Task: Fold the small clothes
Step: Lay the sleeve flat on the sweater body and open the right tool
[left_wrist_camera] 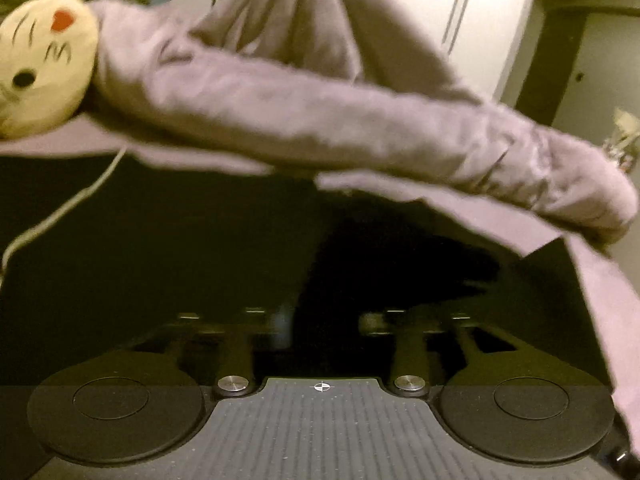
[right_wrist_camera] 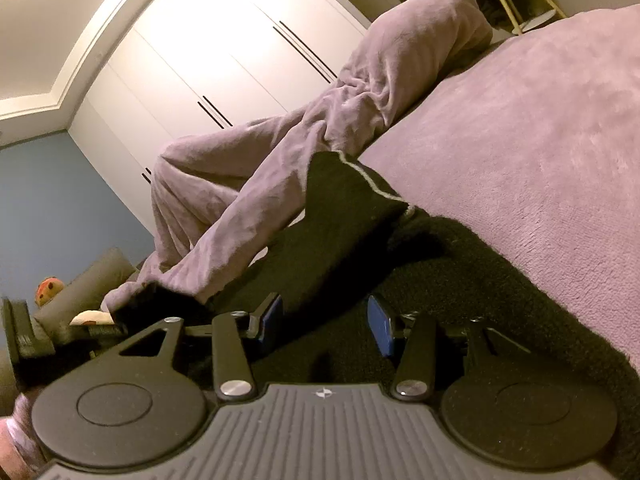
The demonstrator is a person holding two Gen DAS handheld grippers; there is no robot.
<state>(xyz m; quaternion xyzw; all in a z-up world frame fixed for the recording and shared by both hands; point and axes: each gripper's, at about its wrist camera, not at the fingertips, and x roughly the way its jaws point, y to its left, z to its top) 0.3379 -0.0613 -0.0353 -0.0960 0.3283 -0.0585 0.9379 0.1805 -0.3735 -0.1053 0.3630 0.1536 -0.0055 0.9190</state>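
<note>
From my left wrist cam, the left hand-held gripper [left_wrist_camera: 324, 320] sits low over a black garment [left_wrist_camera: 200, 260] spread on the bed, fingers part way apart with nothing pinched that I can make out, though it's dark and blurry down there. A pale drawstring [left_wrist_camera: 64, 208] snakes across the black fabric toward the left edge. Right ahead, a long rumpled mauve blanket [left_wrist_camera: 320, 120] lies across the view, so open room forward ends there, and its flap hangs down the right side. A cream plush face cushion [left_wrist_camera: 44, 64] sits at the far left, with white wardrobe doors [left_wrist_camera: 460, 20] behind. Switching to the right wrist cam, everything's tilted: the right hand-held gripper [right_wrist_camera: 324, 324] has its blue pads about half apart with a fold of the black garment [right_wrist_camera: 340, 220] running up between them; can't tell if they're actually squeezing it. The cloth peaks up with a pale piped edge [right_wrist_camera: 372, 180] just beyond. The mauve bed cover [right_wrist_camera: 520, 140] fills the right, the bunched blanket [right_wrist_camera: 280, 168] lies to the left, the wardrobe [right_wrist_camera: 224, 60] and blue wall [right_wrist_camera: 60, 200] behind, and the other hand-held gripper's tip is at the far left.
</note>
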